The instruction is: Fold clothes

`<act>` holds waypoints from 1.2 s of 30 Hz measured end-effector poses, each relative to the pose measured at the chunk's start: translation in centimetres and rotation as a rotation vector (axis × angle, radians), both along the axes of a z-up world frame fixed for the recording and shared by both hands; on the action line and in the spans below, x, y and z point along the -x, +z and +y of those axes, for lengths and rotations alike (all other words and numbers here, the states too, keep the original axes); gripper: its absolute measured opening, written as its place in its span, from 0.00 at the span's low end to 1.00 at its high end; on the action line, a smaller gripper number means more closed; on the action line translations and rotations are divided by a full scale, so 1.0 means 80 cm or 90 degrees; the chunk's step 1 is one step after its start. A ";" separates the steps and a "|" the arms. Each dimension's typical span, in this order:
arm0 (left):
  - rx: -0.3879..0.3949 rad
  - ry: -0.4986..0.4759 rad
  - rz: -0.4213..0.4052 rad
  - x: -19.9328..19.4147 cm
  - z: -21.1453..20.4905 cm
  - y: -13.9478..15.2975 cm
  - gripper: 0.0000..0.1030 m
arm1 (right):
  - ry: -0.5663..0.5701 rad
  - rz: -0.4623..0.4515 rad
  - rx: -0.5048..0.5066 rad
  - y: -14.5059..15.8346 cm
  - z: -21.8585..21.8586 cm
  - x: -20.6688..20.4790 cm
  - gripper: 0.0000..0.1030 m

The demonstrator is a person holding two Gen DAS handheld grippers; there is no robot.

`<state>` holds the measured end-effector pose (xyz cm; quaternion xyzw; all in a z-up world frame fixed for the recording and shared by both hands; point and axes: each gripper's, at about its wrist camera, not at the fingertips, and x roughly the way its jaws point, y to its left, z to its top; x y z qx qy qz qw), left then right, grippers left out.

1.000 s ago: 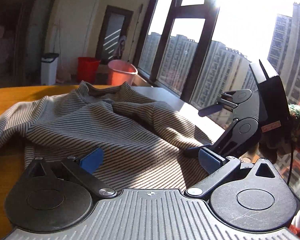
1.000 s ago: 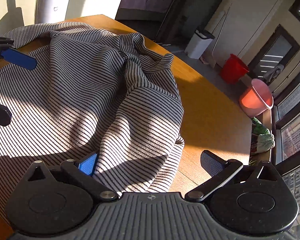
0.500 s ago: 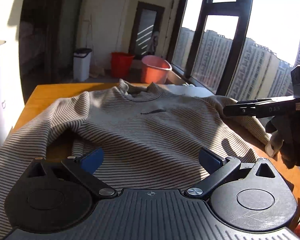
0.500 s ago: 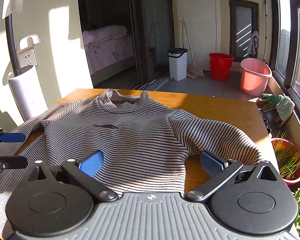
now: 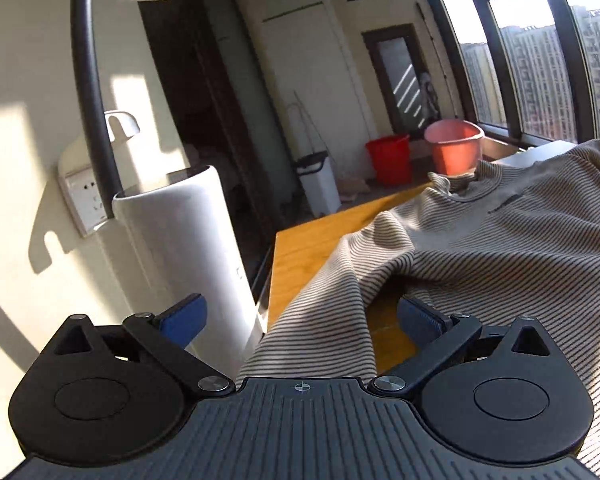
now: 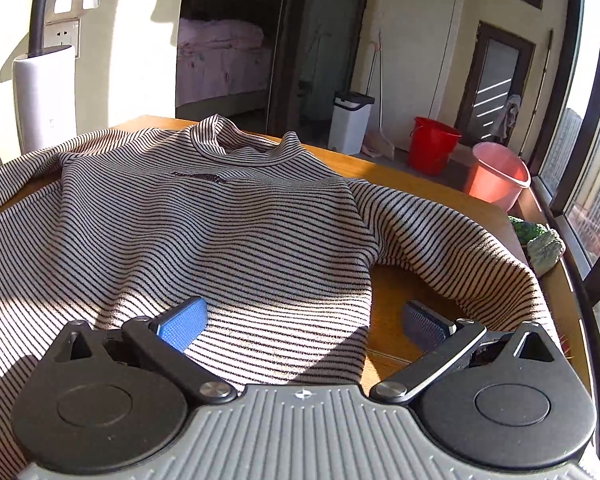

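A striped long-sleeved sweater point(image 6: 228, 220) lies spread front-up on the wooden table point(image 6: 440, 196), collar at the far side. Its right sleeve point(image 6: 460, 240) curves toward the table's right edge. In the left wrist view the sweater point(image 5: 500, 248) shows with its left sleeve point(image 5: 320, 320) running over the table's left edge, between my fingers. My left gripper point(image 5: 300, 322) is open and empty around that sleeve. My right gripper point(image 6: 302, 322) is open and empty over the sweater's bottom hem.
A white cylinder point(image 5: 188, 248) with a black pole stands close by the table's left edge. Beyond the table are a white bin point(image 6: 350, 122), a red bucket point(image 6: 434, 150) and a pink bucket point(image 6: 496, 178). Windows run along the right.
My left gripper has swung left, from over the sweater's hem to its left sleeve at the table edge. My right gripper has moved in closer over the hem. Both stay open.
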<state>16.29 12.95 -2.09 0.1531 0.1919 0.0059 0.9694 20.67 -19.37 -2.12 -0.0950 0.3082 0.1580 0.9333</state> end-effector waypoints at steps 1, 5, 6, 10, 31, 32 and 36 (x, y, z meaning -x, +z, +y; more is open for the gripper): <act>0.013 0.006 -0.001 -0.001 0.006 -0.001 1.00 | -0.002 0.019 -0.022 0.000 -0.008 -0.008 1.00; 0.063 0.029 -0.006 -0.003 0.032 -0.005 1.00 | -0.008 0.044 -0.060 -0.002 -0.018 -0.016 1.00; 0.076 0.034 -0.007 -0.003 0.038 -0.006 1.00 | -0.008 0.043 -0.057 -0.002 -0.017 -0.016 1.00; 0.149 0.023 0.013 -0.008 0.060 -0.008 1.00 | -0.008 0.043 -0.057 -0.004 -0.017 -0.015 1.00; 0.188 -0.042 0.106 -0.019 0.046 -0.017 1.00 | 0.085 0.047 -0.053 -0.008 -0.023 -0.036 1.00; 0.185 -0.044 0.107 -0.014 0.045 -0.018 1.00 | 0.087 0.046 -0.052 -0.009 -0.022 -0.034 1.00; 0.193 -0.046 0.099 0.016 0.047 -0.019 1.00 | 0.089 0.038 -0.054 -0.011 -0.031 -0.011 1.00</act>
